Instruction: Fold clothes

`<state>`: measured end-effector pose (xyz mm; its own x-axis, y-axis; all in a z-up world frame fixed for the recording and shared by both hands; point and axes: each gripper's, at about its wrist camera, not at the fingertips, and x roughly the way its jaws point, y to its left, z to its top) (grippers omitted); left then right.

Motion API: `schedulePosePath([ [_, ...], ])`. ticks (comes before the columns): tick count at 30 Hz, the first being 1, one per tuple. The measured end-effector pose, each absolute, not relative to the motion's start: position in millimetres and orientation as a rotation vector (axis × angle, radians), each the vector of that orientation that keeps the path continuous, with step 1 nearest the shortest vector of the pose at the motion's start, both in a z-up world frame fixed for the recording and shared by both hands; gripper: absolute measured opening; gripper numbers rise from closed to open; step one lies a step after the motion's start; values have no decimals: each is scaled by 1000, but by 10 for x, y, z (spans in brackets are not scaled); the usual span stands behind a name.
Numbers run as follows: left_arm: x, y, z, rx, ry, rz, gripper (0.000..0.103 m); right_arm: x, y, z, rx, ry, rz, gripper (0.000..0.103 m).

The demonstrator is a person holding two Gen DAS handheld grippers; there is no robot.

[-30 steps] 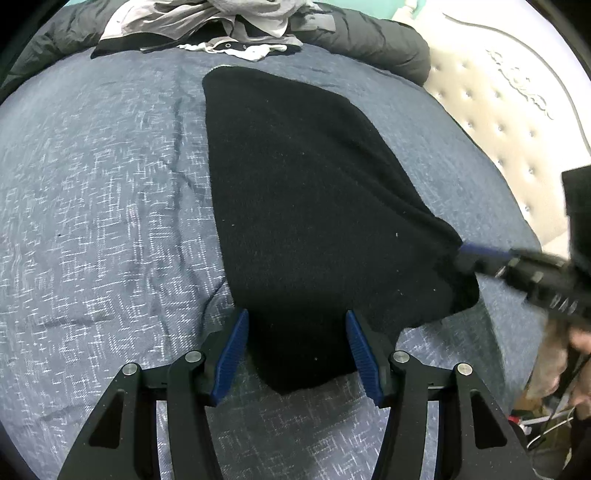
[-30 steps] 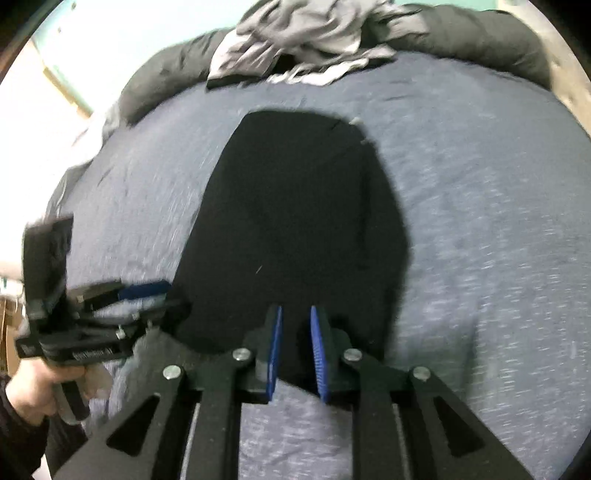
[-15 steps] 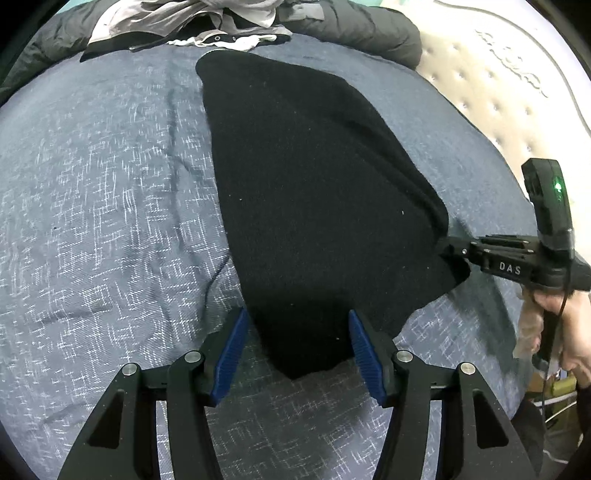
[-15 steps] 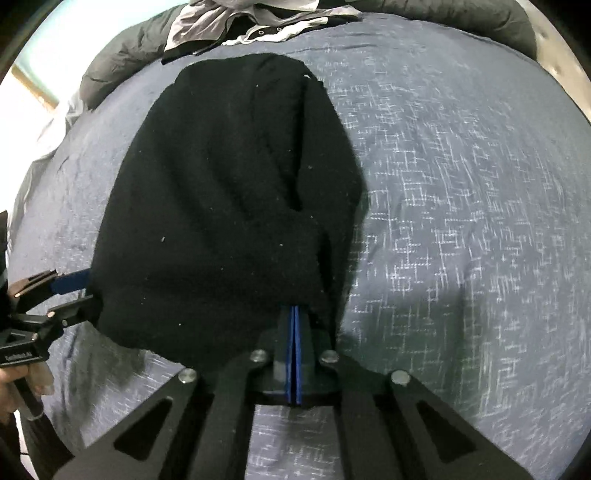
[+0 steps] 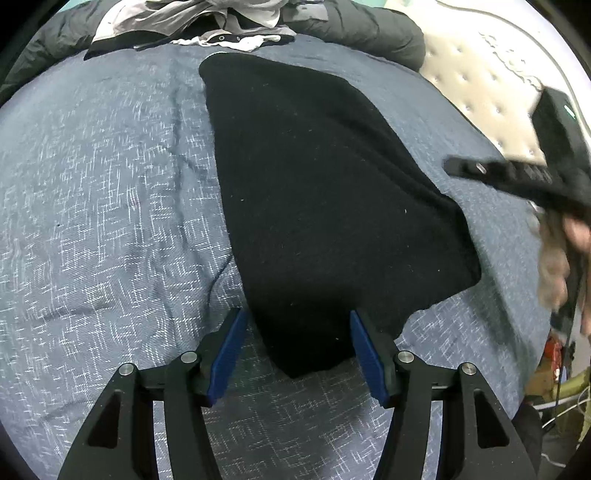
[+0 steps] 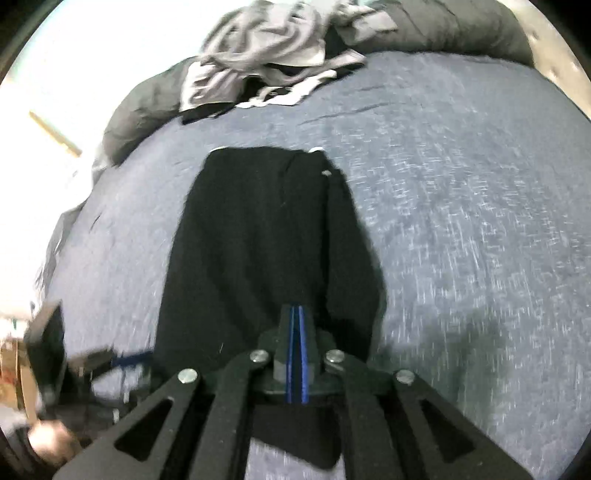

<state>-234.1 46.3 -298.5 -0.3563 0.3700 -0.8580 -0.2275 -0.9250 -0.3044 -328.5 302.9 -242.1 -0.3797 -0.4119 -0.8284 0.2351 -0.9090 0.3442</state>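
A black garment point(image 5: 325, 206) lies spread on the blue-grey bedspread point(image 5: 110, 221). Its near corner sits between the blue pads point(image 5: 225, 350) of my left gripper point(image 5: 295, 347), which is open and not touching the cloth. In the right wrist view my right gripper point(image 6: 295, 314) is shut, its pads pressed together on the garment's point(image 6: 258, 240) near edge, with black cloth showing below the fingers. From the left wrist view the right gripper point(image 5: 454, 166) is blurred, raised by the garment's right edge, held in a hand point(image 5: 554, 258).
A heap of grey and white clothes point(image 5: 207, 18) and a dark rolled duvet point(image 5: 369, 33) lie along the far side of the bed. A tufted cream headboard point(image 5: 476, 92) stands to the right. Floor clutter and cables point(image 5: 554, 369) show past the bed's right edge.
The right gripper went from slightly open to shut on the garment's edge, then rose up and away from the bed. The left gripper stayed open over the near corner.
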Motion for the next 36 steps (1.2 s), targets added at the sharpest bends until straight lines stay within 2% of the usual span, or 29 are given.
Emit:
schedulePosePath([
  [1,-2338,461,-2987,-1516,-187,2317,62,-3352,3030,-2434,1463,-269,-2315,8],
  [4,-2335,447,-3004,-1512,-194,2312,62,-3544,3005,-2502,1470,-337,-2303,43],
  [6,-2336,430,-3026,-1511,-210,2305,63,-3621,2982,-2541,1471,-361,-2294,43],
  [9,-2333,405,-3050,-1511,-225,2301,65,-3669,2853,-2612,1493,-286,-2272,42],
  [11,-2338,367,-3061,-1509,-232,2301,65,-3686,2805,-2660,1501,-247,-2266,22],
  [13,-2348,317,-3070,-1505,-240,2301,66,-3706,2838,-2686,1506,-244,-2290,10],
  [16,-2360,277,-3082,-1499,-251,2302,67,-3735,2888,-2726,1515,-239,-2325,6],
  [20,-2341,291,-3080,-1497,-231,2305,67,-3773,2954,-2778,1525,-233,-2373,4],
  [23,-2329,321,-3080,-1500,-203,2308,67,-3807,3036,-2891,1571,-302,-2334,4],
  [25,-2329,319,-3079,-1497,-196,2311,67,-3794,3002,-2842,1558,-248,-2339,4],
  [27,-2331,301,-3092,-1499,-205,2304,67,-3799,3014,-2793,1569,-233,-2356,8],
  [29,-2319,284,-3093,-1499,-206,2304,67,-3791,3032,-2711,1558,-249,-2385,19],
  [32,-2301,260,-3096,-1498,-209,2304,67,-3737,2976,-2542,1487,-177,-2437,21],
  [36,-2277,227,-3100,-1498,-212,2305,67,-3663,2922,-2327,1333,-169,-2451,21],
])
